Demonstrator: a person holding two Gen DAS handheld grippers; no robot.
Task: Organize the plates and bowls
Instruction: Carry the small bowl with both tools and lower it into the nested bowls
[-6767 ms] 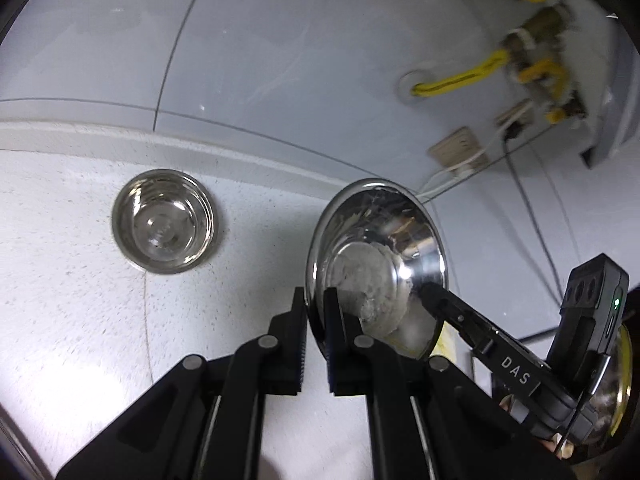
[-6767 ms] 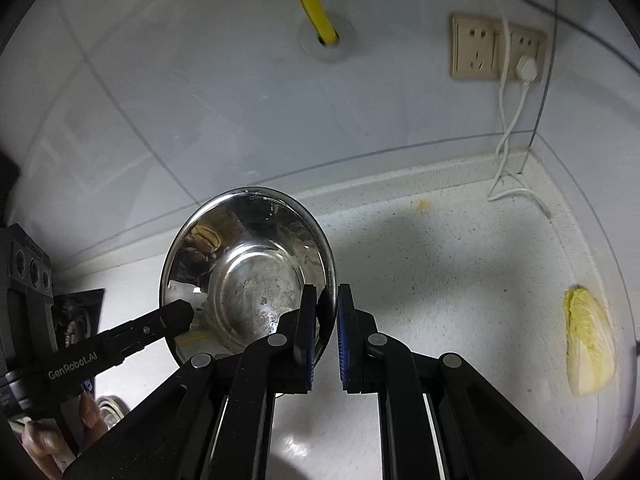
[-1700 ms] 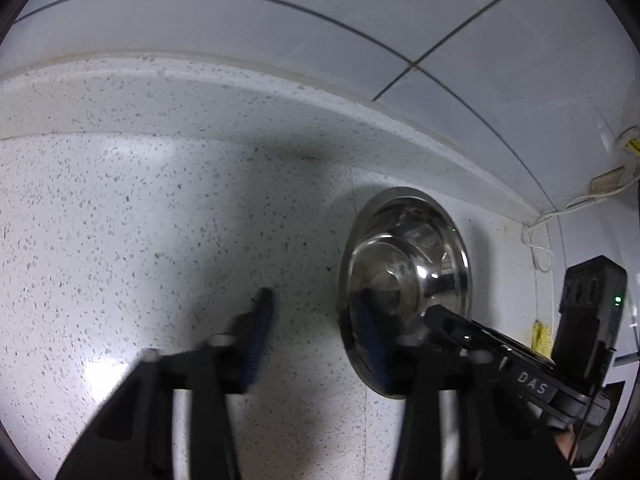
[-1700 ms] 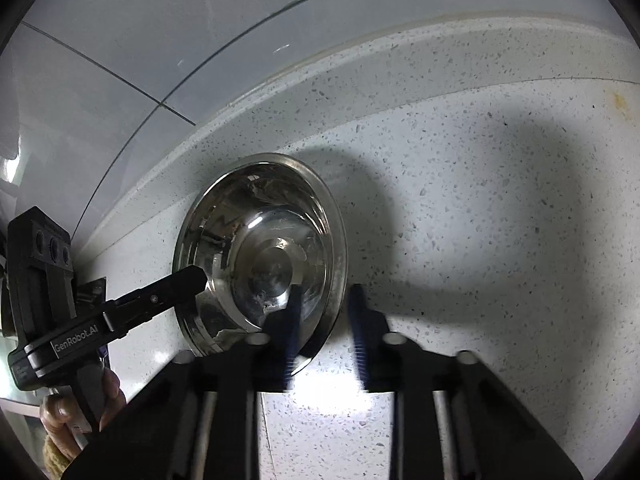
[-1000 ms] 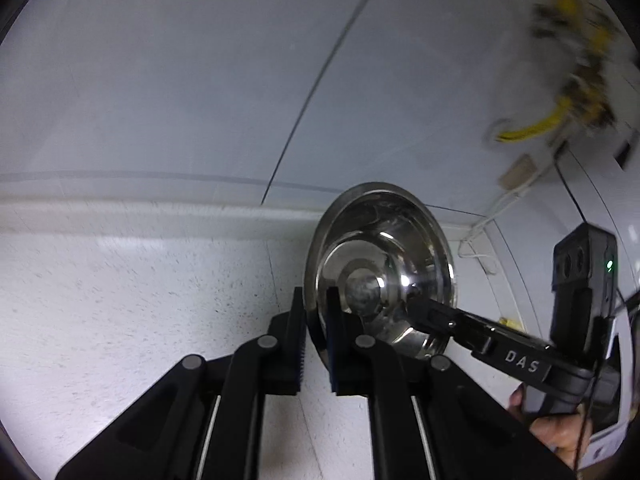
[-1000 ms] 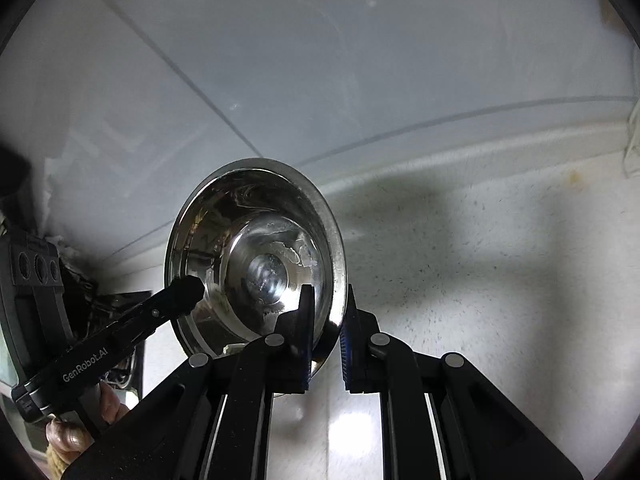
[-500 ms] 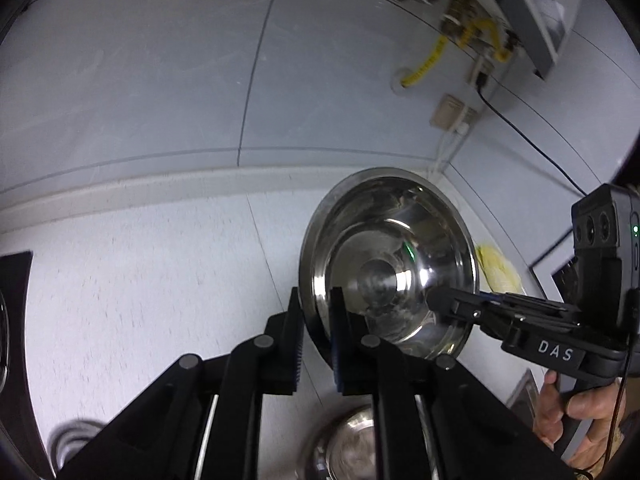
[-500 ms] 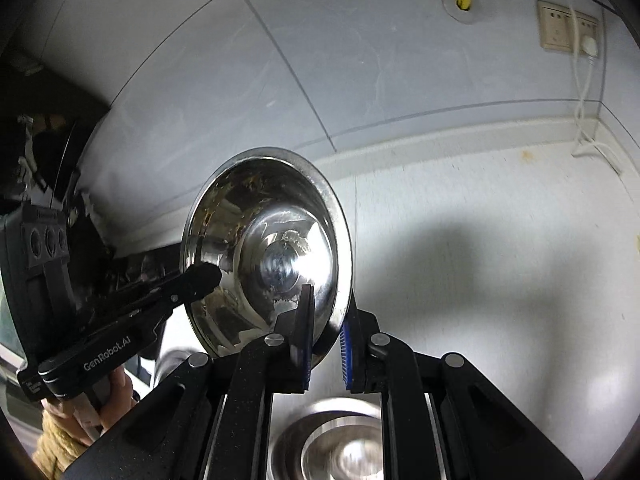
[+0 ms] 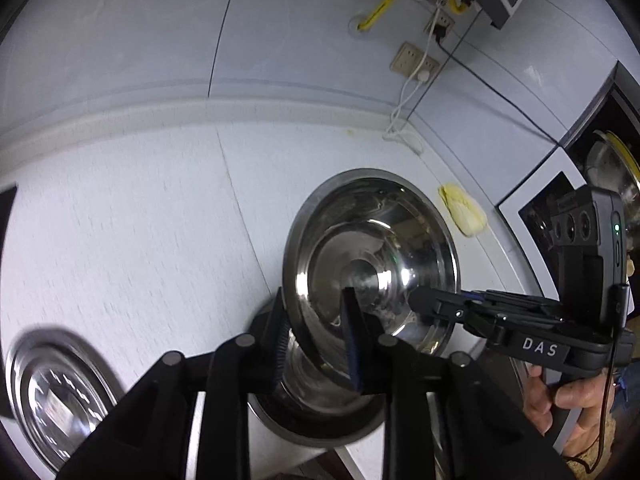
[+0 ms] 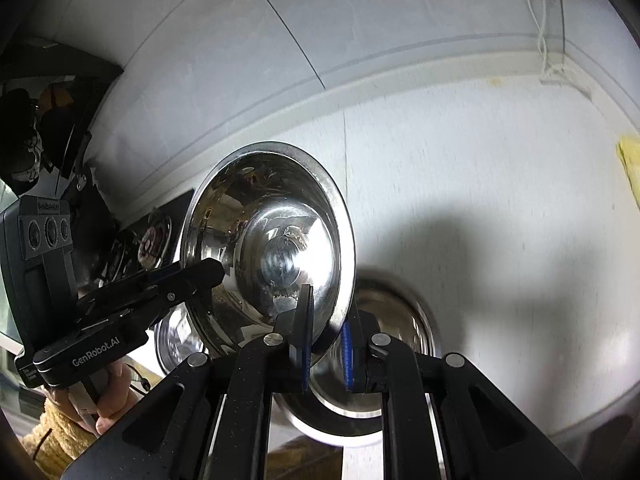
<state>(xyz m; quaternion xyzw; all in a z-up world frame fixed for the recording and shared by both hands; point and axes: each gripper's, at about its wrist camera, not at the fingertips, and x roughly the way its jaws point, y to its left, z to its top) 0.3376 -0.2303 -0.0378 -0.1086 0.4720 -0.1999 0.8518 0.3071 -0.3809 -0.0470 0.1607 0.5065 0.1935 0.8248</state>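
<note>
- A steel bowl (image 9: 370,264) is held up on edge over a pale speckled counter (image 9: 132,232), tilted, with its hollow side facing both cameras.
- The left gripper (image 9: 316,340) straddles the near-left part of the bowl's rim; its jaws are opening, with a visible gap between the rim and the inner blue pad.
- The right gripper (image 10: 326,350) has its jaws pressed together on the bowl's rim at the opposite side, so it is pinching the bowl.
- In the left wrist view the right gripper reaches in from the right, and a hand (image 9: 560,400) is wrapped around its handle.
- In the right wrist view the left gripper reaches in from the left, held by a hand (image 10: 108,392) in a fuzzy yellow sleeve (image 10: 60,436).
- Directly below the held bowl, a second bowl (image 10: 400,340) sits on the counter near its front edge, partly hidden by the grippers.
- A third bowl (image 9: 56,400) rests on the counter at the lower left of the left wrist view, blurred.
- A yellowish leafy vegetable (image 9: 462,212) lies on the counter near the right wall.
- On the grey tiled wall (image 9: 120,40) are a socket (image 9: 412,62) with a white cord plugged in and a yellow hose (image 9: 378,8).
</note>
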